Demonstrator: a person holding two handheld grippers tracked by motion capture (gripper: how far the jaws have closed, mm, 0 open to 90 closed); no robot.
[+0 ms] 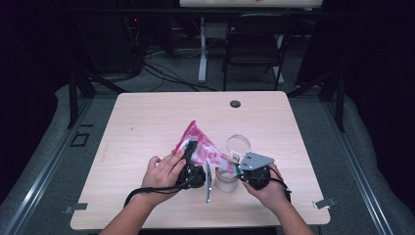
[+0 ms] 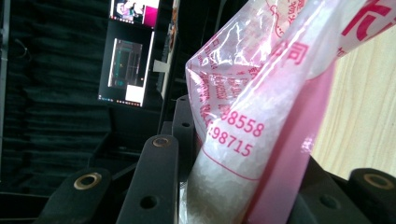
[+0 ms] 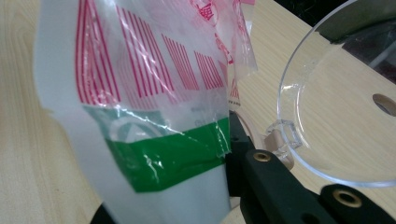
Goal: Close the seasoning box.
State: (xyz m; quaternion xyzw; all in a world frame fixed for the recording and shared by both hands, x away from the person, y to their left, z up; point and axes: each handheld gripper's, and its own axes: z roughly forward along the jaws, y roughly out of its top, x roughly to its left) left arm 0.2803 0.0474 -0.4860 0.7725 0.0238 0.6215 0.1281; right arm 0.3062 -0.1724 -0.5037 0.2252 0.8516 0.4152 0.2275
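At centre frame above the tabletop (image 1: 147, 122), both grippers have their fingers closed on the pink bag (image 1: 203, 147): left gripper (image 1: 190, 149), right gripper (image 1: 237, 169). It seems mid-pour; next, tilt the bag toward the clear jar (image 1: 227, 181).

A folding chair (image 1: 254, 46) stands behind the wooden table (image 1: 147, 122) on grey floor (image 1: 186, 81).

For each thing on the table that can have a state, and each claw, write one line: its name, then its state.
Pink plastic bag: lifted, tilted, part full of white grains, held at both ends.
Clear container: upright under the bag's lower end, lid flipped open.
Left claw: clamped on the bag.
Right claw: shut on the bag's corner.
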